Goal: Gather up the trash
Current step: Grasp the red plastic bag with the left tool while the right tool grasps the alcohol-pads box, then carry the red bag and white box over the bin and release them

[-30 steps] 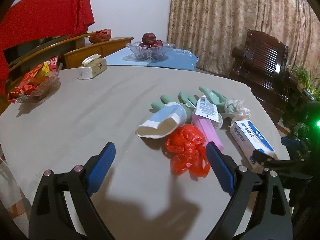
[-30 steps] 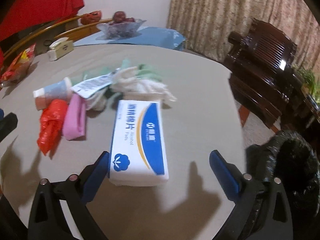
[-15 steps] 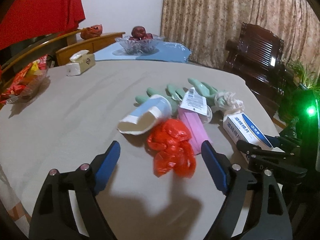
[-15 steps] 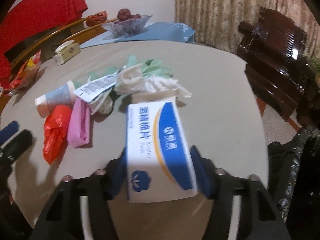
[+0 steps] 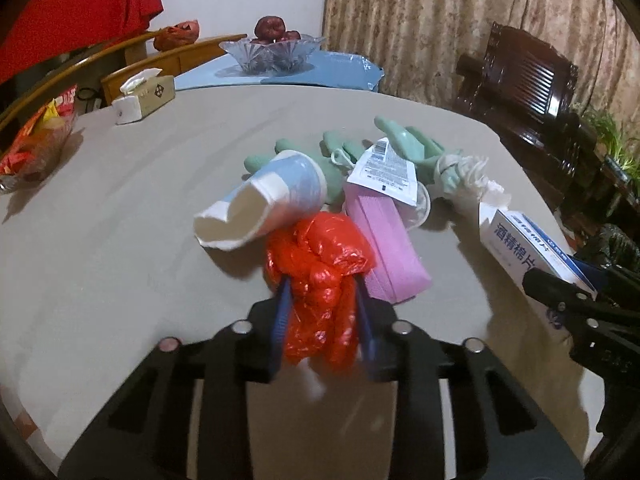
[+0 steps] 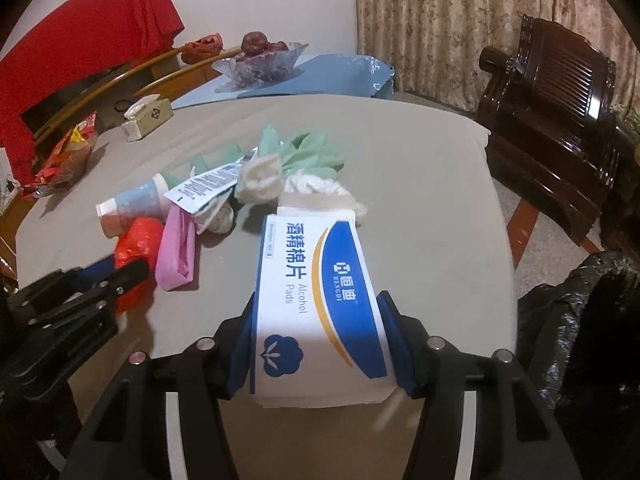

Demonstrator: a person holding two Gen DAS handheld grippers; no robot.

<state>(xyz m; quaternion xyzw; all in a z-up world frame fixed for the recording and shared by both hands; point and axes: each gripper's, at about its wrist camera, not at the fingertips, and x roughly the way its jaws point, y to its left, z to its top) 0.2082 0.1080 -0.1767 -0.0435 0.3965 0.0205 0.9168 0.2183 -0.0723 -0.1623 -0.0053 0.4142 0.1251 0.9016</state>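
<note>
1. The left tool (image 5: 322, 312) has just been closing and its blue pads now pinch the crumpled red plastic bag (image 5: 318, 276) from both sides, near the front of the grey table (image 5: 132, 208).
2. The right tool (image 6: 320, 340) is clamped on the white and blue box of alcohol pads (image 6: 316, 300), one pad flat against each long side. The box's near end sits between the jaws and its far end points toward the pile of rubbish.
3. Just behind the red bag lies a paper cup (image 5: 264, 204) on its side, its crushed mouth facing left and forward.
4. A pink packet (image 5: 384, 240) lies just right of the bag, touching it, with a white printed label (image 5: 384, 172) resting across its far end.
5. Pale green rubber gloves (image 5: 404, 148) spread out behind the cup and the label, and a bundle of white fabric (image 6: 312, 188) lies at the box's far end.
6. A black bin bag (image 6: 592, 320) stands off the table's right edge.
7. At the far left of the table are a tissue box (image 5: 144, 96) and a dish of red snack packets (image 5: 36, 140).
</note>
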